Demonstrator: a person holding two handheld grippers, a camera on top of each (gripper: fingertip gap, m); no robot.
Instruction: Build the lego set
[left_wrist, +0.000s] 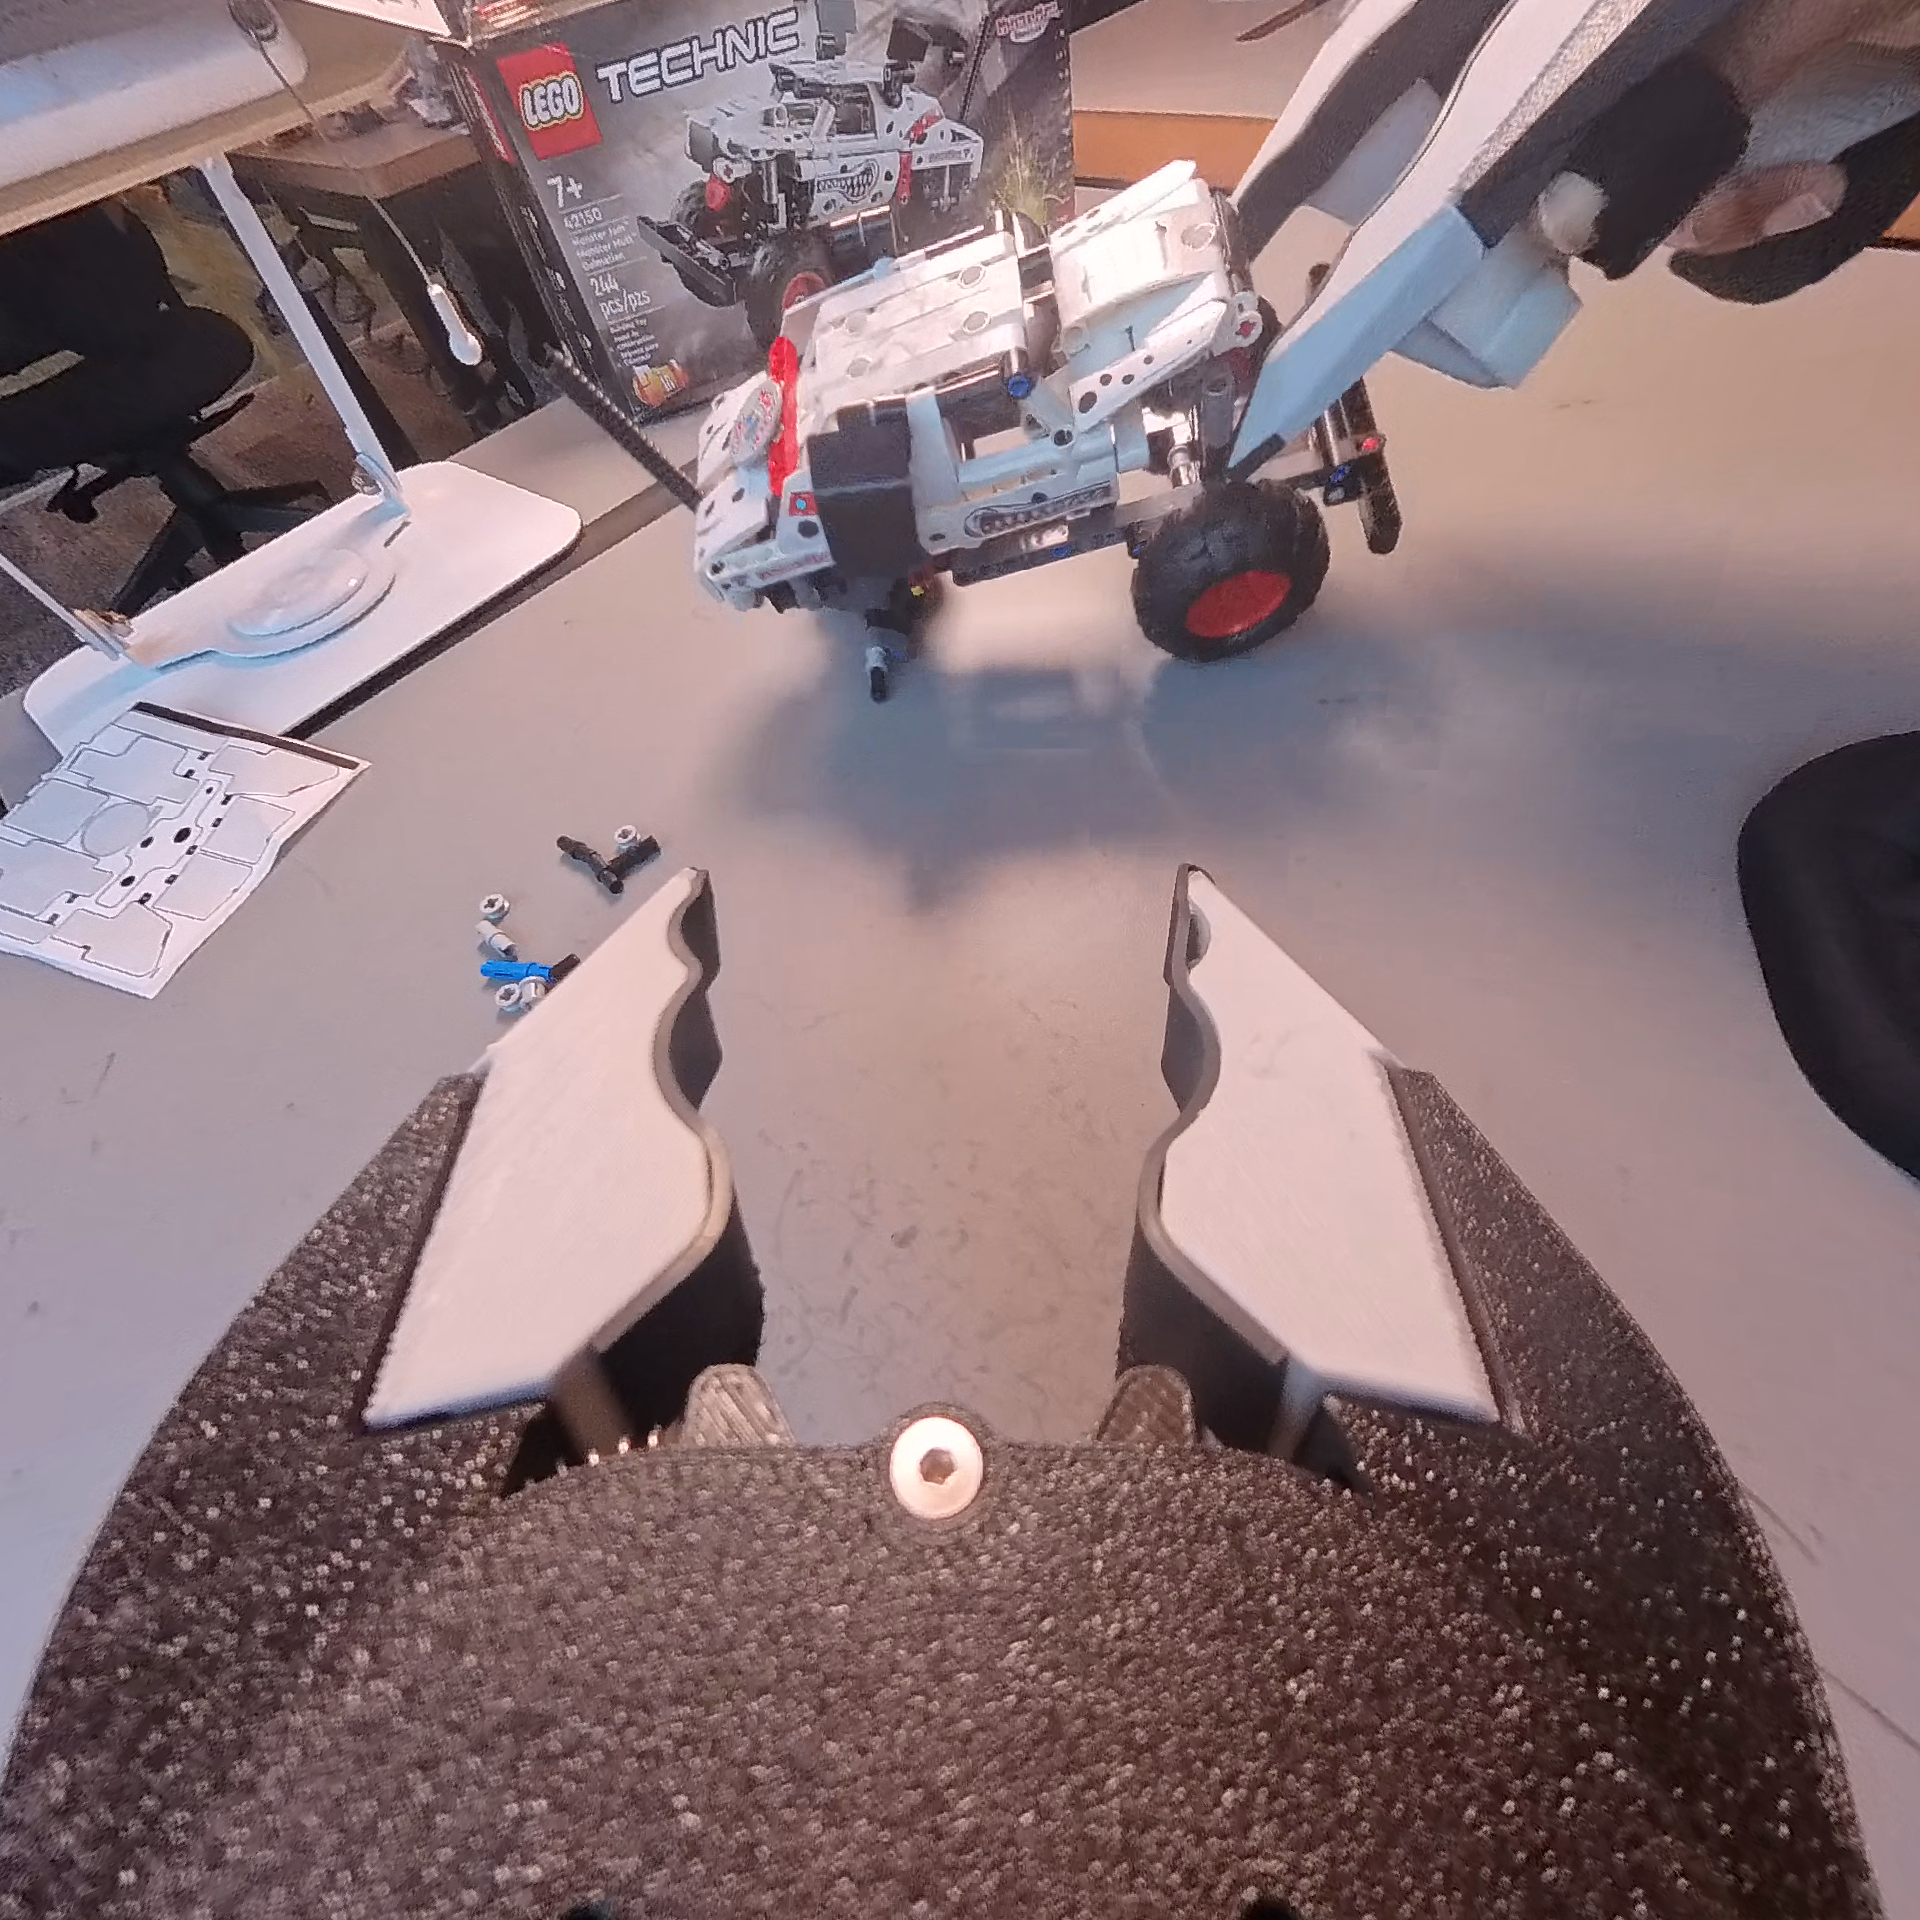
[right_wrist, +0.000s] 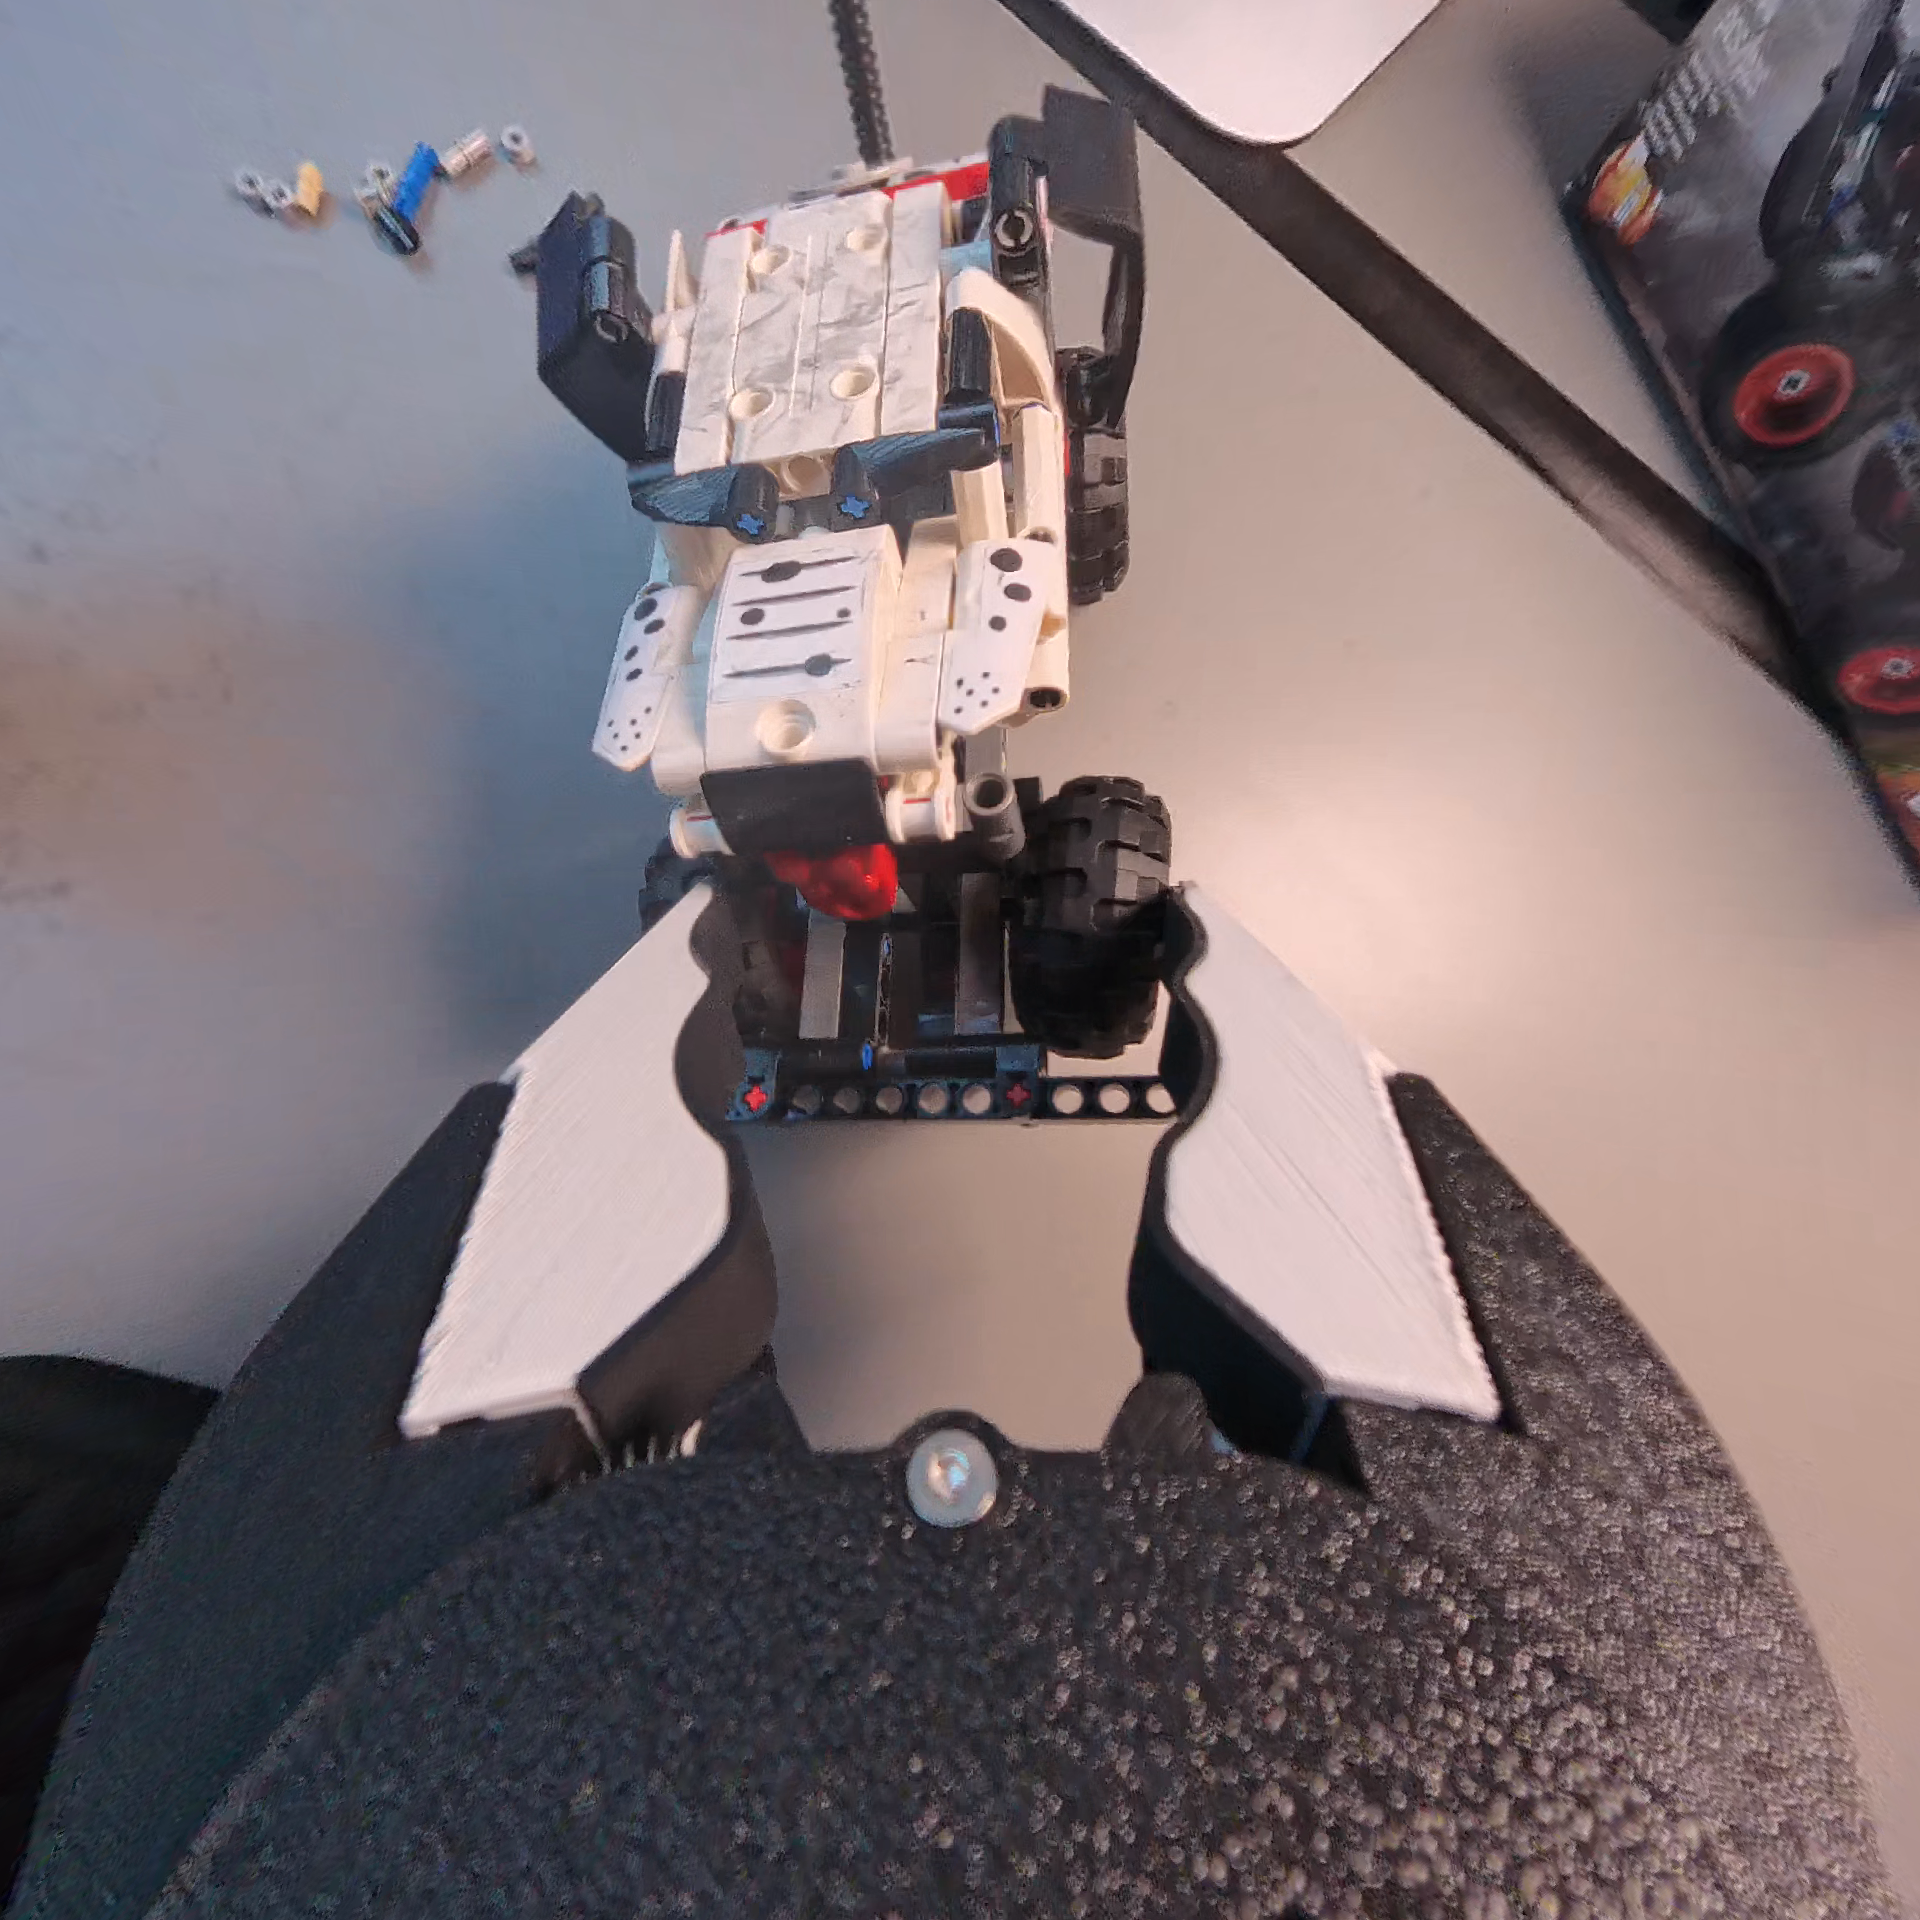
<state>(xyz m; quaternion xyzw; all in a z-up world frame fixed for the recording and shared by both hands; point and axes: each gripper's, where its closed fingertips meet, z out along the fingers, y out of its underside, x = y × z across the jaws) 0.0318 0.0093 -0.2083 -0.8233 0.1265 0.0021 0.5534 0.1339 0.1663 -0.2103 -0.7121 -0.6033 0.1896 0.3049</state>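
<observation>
A white and black lego truck with spotted panels is tilted, its left end off the grey table. One black wheel with a red hub shows at its right end. My right gripper comes down from the upper right onto that end. In the right wrist view my right gripper is shut on the truck, its fingers pressing the two wheels and the black holed beam. My left gripper is open and empty, low over the table in front of the truck.
Small loose pins and bushes lie left of my left gripper and show in the right wrist view. A sticker sheet, a white lamp base and the set's box stand behind. A black object is at the right.
</observation>
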